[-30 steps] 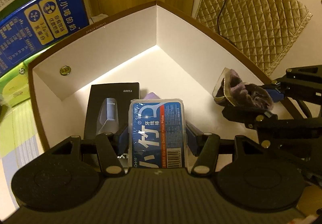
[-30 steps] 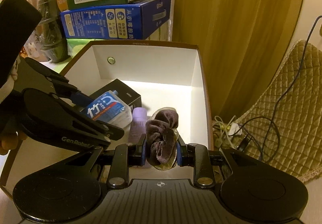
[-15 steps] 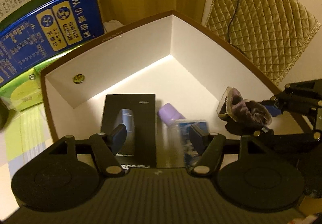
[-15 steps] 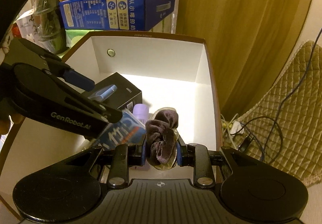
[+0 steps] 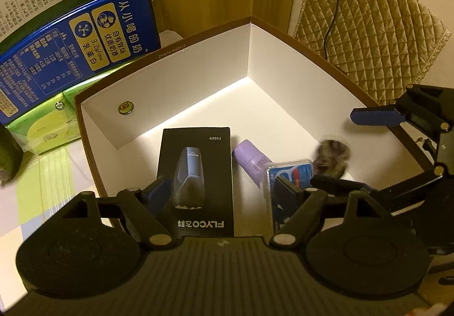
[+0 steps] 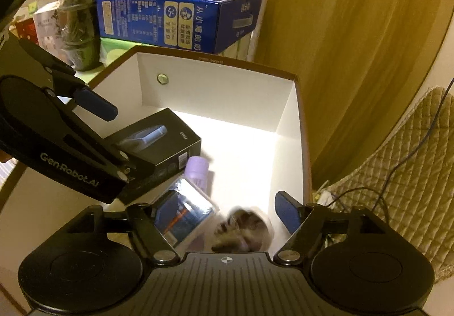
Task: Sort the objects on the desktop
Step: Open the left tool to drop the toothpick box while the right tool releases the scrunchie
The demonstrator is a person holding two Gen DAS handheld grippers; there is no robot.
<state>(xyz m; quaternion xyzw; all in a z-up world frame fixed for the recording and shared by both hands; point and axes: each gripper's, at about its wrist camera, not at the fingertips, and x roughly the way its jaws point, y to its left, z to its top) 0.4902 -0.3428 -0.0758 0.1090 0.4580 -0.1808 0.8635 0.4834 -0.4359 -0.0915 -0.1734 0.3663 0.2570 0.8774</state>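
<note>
Desktop objects are now collected in the white box (image 5: 181, 80), below both tongs. Just changed: both loads are released. A second ago the floss-pick packet (image 5: 289, 174) was clamped in the left tongs (image 5: 224, 191) and the dark furry bundle (image 6: 244, 228) in the right tongs (image 6: 224, 211); neither is gripped now.

Left tongs: jaws opening, spread wide, nothing pressed by the pads. The packet is seen low on the box floor beside the right-hand finger, leaning on the purple tube (image 5: 251, 158). The black shaver box (image 5: 198, 174) lies flat, directly beneath the gap.

Right tongs: jaws opening, wide. The bundle is blurred between and below the fingers, so it is judged to be mid-drop or just landed near the box's right wall; which one cannot be told.

Judgement: this drop-off step is effectively done. Both tongs are free for the next pick. Blue carton (image 6: 181, 23) and other clutter beyond the box are untouched; whether they belong to the sort cannot be told.
</note>
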